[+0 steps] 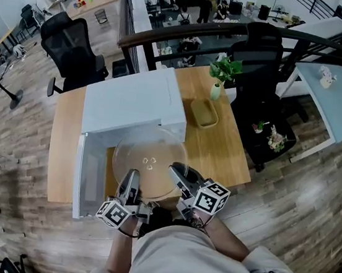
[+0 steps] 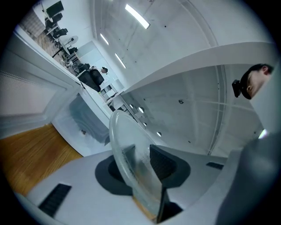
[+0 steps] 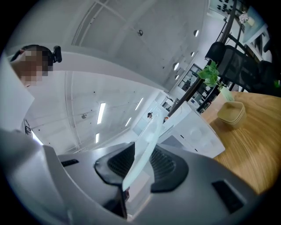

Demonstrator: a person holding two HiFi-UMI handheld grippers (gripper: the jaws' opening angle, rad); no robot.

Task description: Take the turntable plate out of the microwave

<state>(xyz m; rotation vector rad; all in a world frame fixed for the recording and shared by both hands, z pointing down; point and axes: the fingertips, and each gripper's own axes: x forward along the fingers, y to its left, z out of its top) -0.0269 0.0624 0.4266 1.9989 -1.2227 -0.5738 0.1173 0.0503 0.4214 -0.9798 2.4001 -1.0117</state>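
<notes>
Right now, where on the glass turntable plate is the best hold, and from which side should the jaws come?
The near rim, from the person's side, jaws edge-on. The turntable plate is a wide, thin disc, so only its edge fits between them; two spaced holds likely stop it tipping. The left gripper and right gripper grip it so.

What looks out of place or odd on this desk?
Nothing spilled or broken. The glass turntable plate is outside the microwave, its near rim clamped by the left gripper and right gripper; the door stands open.
</notes>
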